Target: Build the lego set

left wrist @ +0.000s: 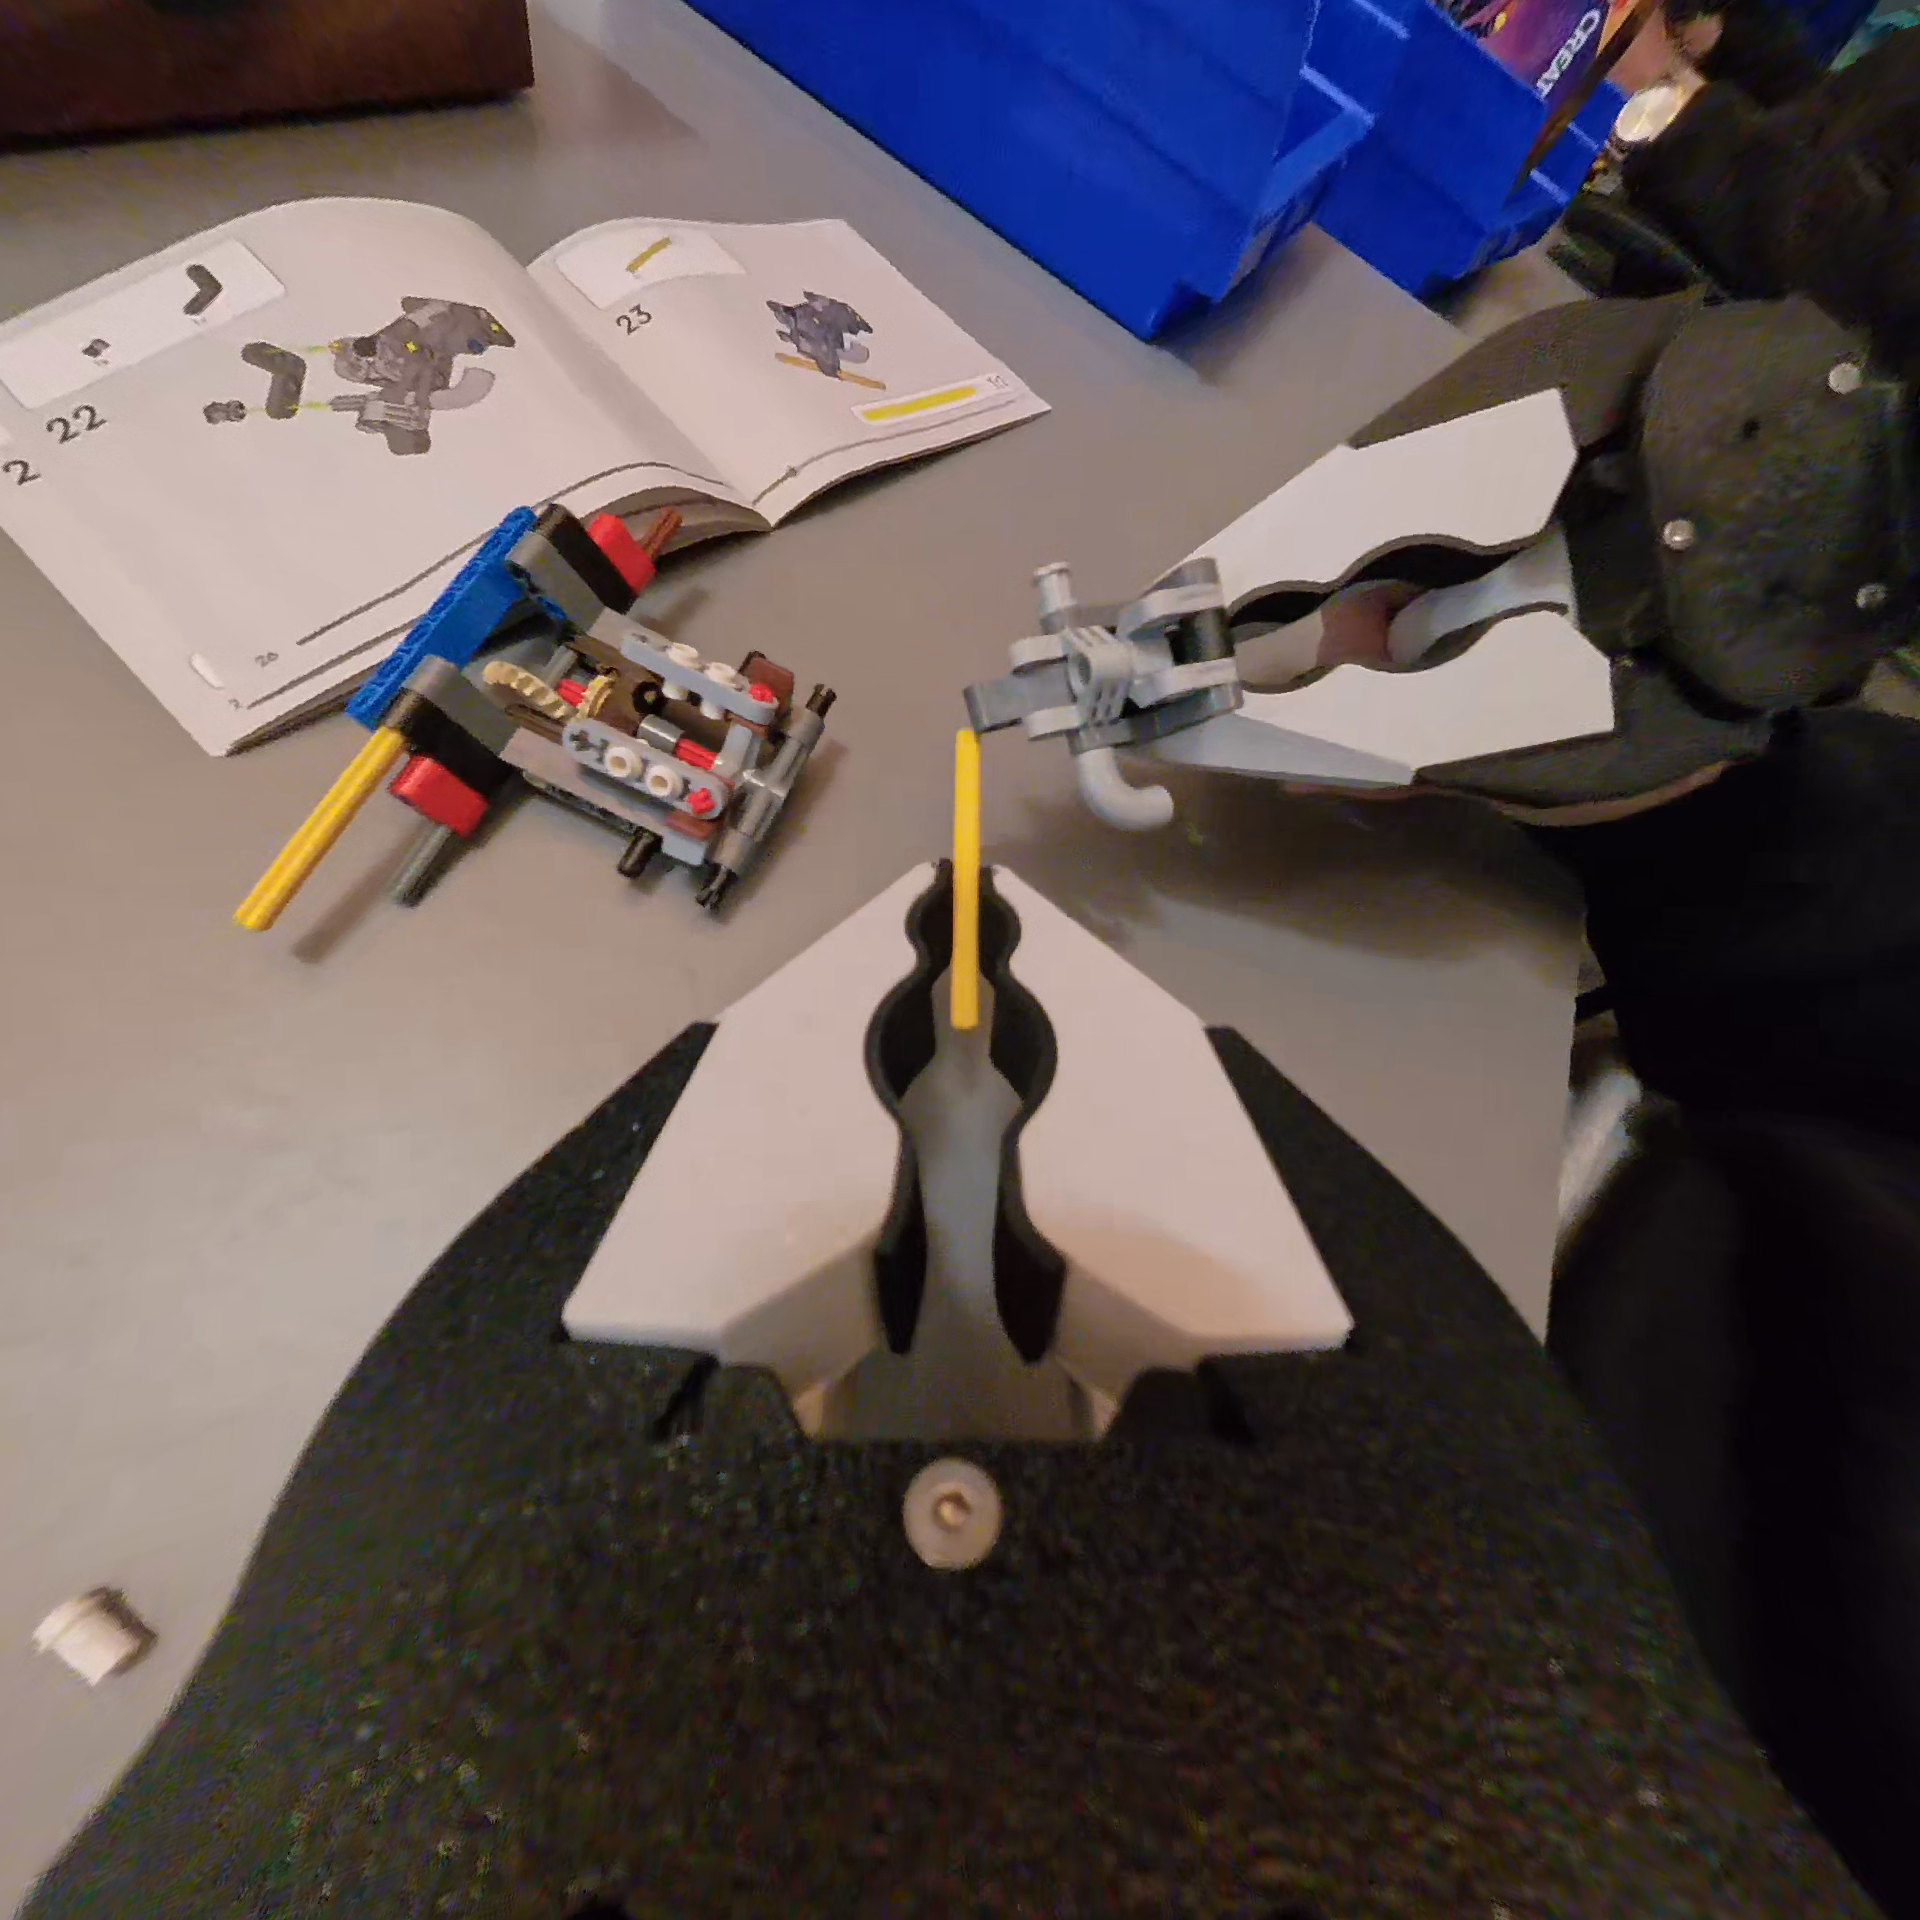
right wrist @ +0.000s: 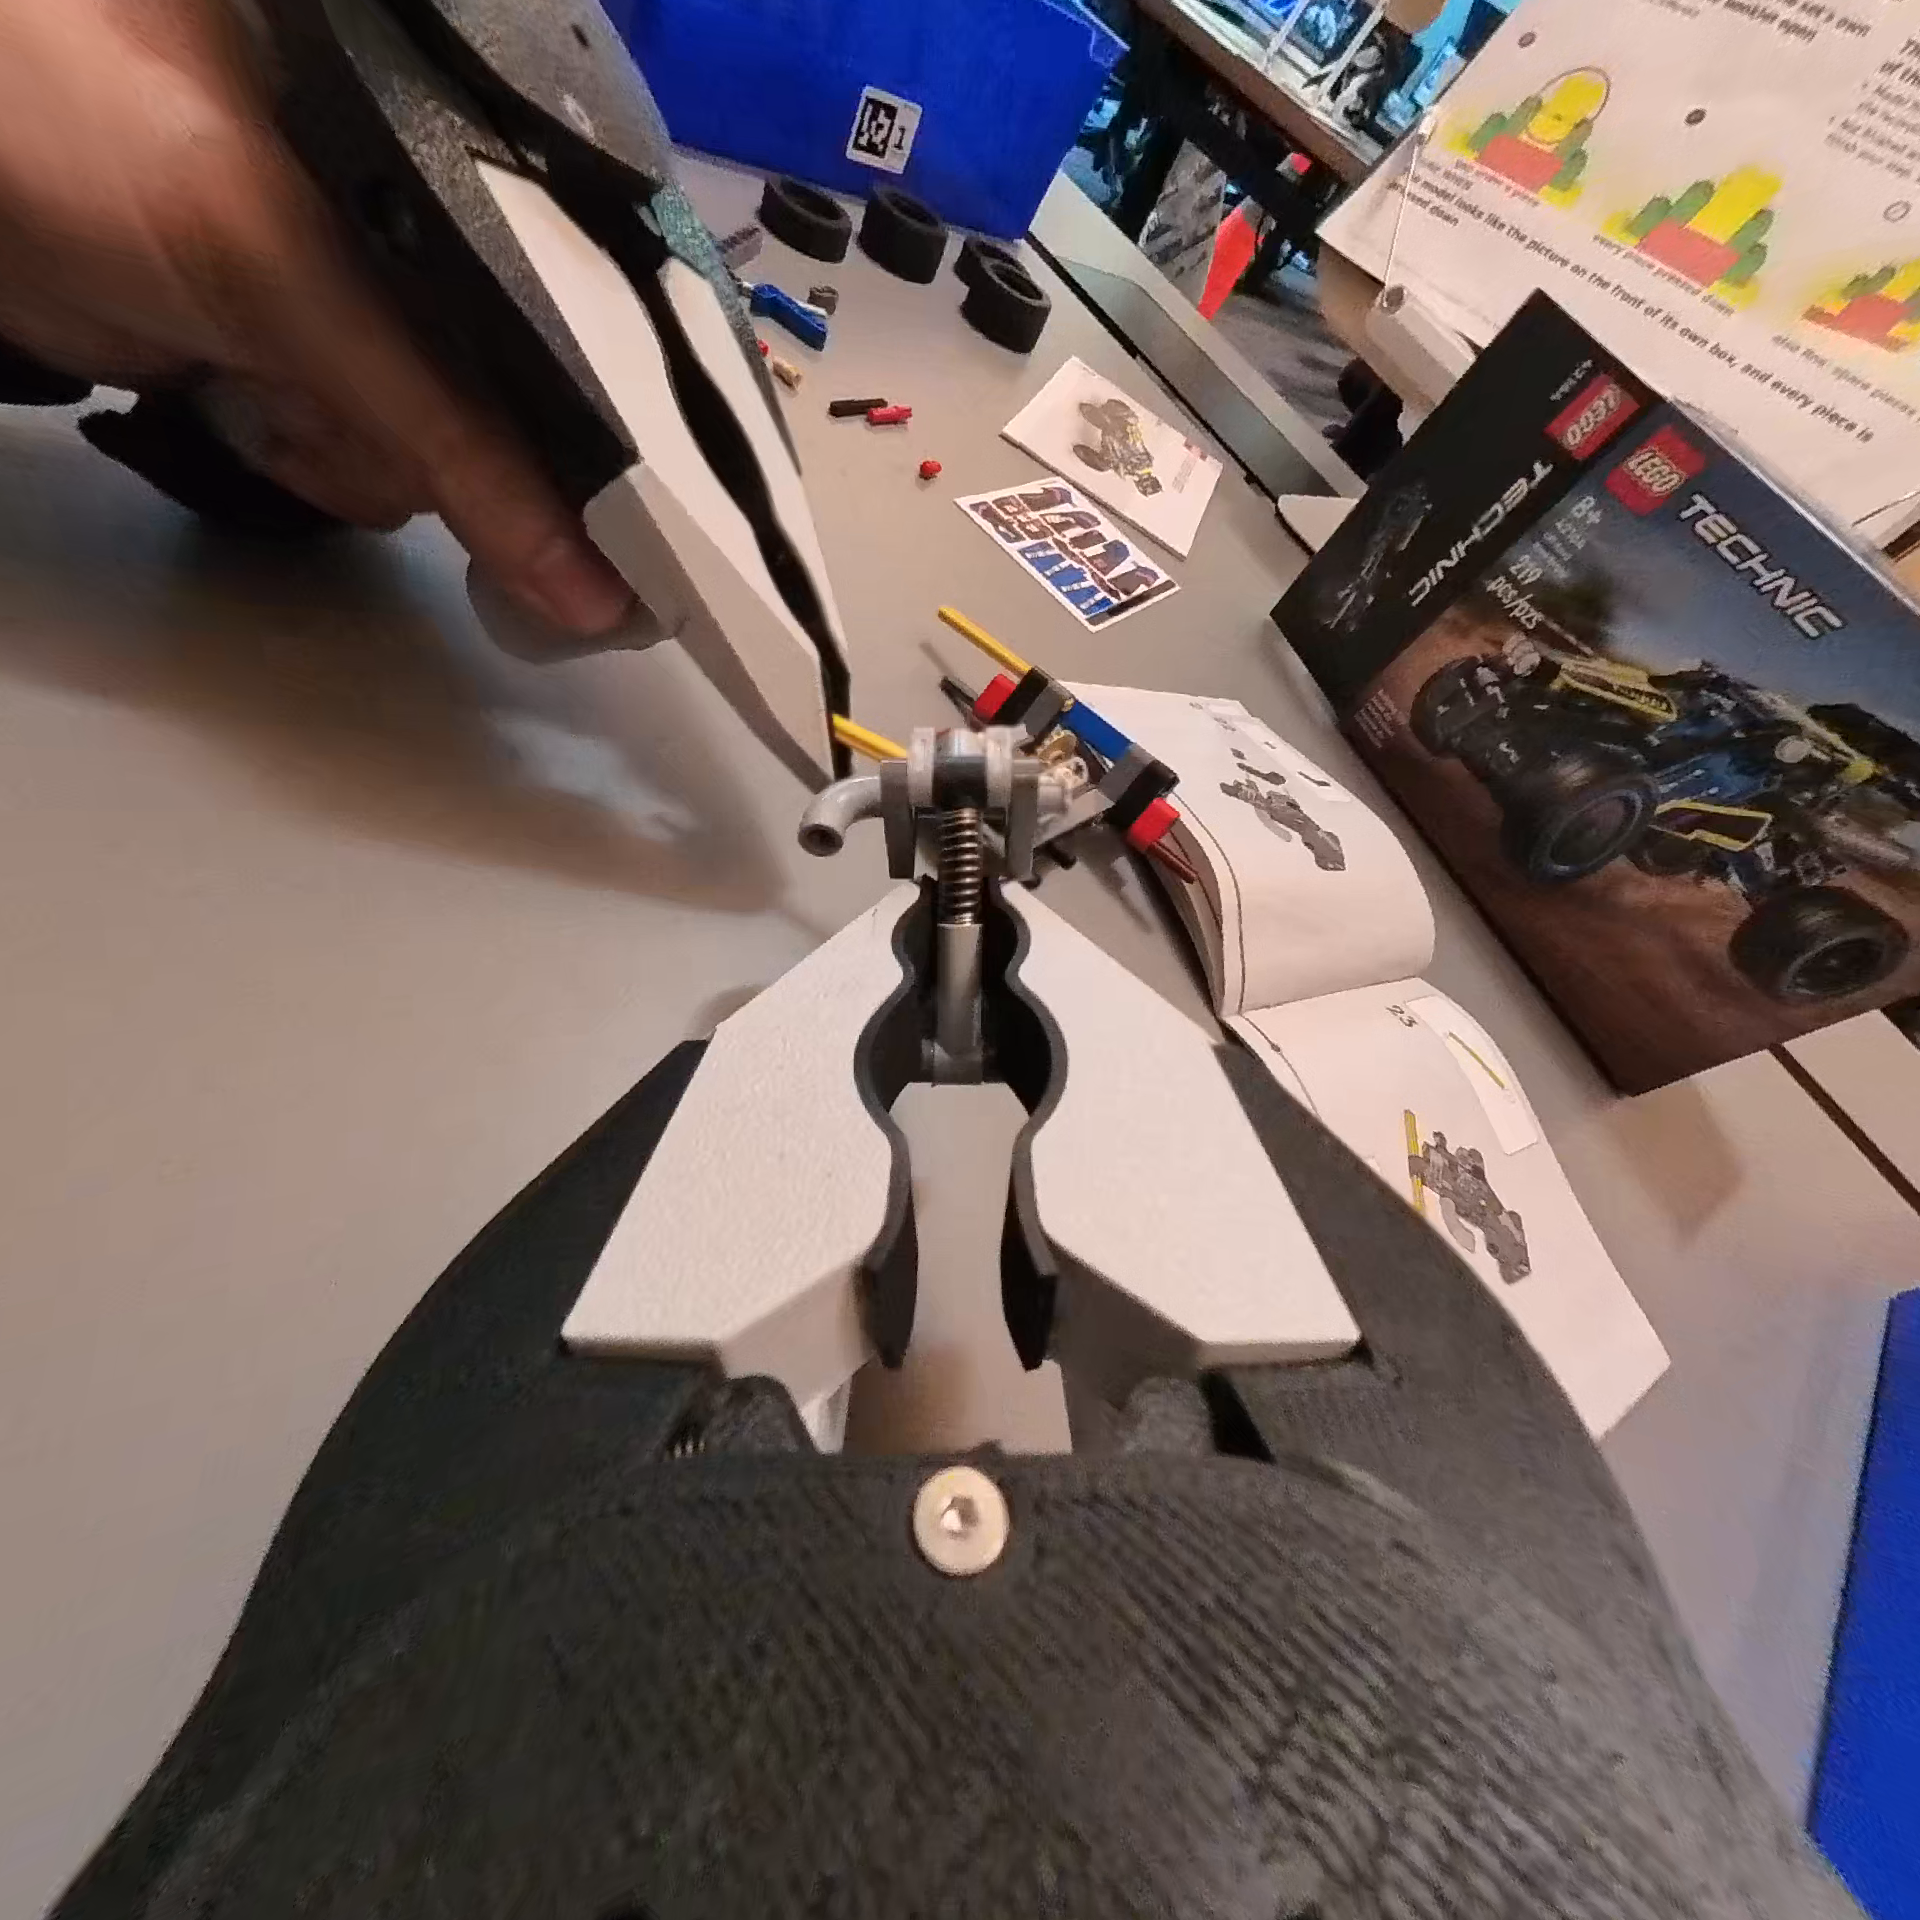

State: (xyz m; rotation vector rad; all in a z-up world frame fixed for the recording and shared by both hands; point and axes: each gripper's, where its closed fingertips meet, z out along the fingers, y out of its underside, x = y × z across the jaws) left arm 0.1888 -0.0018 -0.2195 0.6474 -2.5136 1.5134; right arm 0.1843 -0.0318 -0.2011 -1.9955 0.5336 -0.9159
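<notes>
While my left gripper (left wrist: 964, 883) clamps a yellow axle (left wrist: 966, 873), its far tip meets the grey sub-assembly (left wrist: 1112, 675) pinched in my right gripper (right wrist: 961, 904) by its spring shock. Left of them on the grey table (left wrist: 208, 1143) lies the partly built chassis (left wrist: 582, 707), touching the open instruction booklet (left wrist: 468, 395); blue bins (left wrist: 1091, 125) stand beyond.
</notes>
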